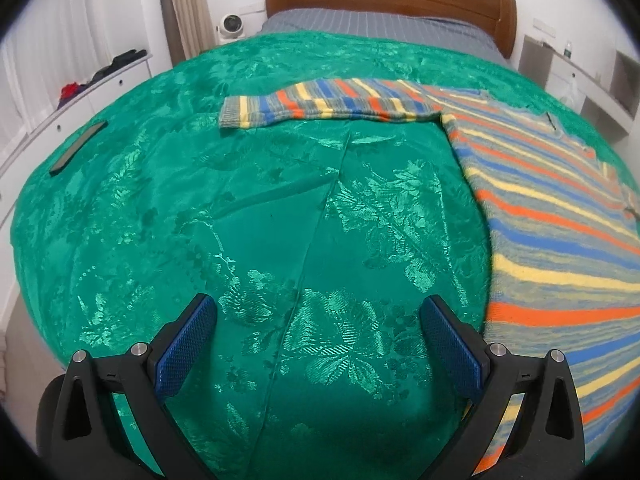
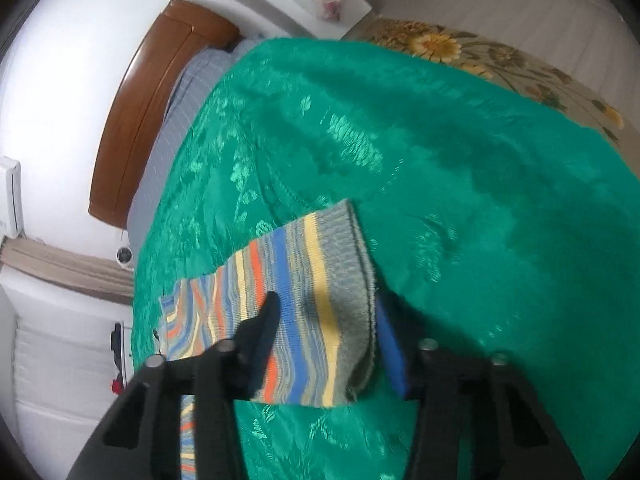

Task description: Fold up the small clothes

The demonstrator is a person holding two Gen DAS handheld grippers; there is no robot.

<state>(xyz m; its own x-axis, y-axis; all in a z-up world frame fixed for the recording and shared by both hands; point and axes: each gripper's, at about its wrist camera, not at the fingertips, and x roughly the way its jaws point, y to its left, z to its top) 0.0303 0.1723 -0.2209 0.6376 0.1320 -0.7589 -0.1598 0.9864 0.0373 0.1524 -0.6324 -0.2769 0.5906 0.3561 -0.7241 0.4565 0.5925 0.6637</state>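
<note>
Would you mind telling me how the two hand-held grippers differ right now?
The left hand-held gripper is open and empty, hovering over the green bedspread; the right hand-held gripper has the striped sweater sleeve cuff between its fingers. The left view is sharp, the right blurred. Both have black frames and blue pads.

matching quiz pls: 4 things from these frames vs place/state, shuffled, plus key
1. striped knit sweater
2. flat dark phone-like slab
3. left gripper
4. right gripper

A. near the green blanket's edge by the white drawers
B. jaws open over bare blanket
C. spread flat, one sleeve stretched sideways
D. jaws around the grey ribbed sleeve cuff

Pairs: 1-C, 2-A, 3-B, 4-D
</note>
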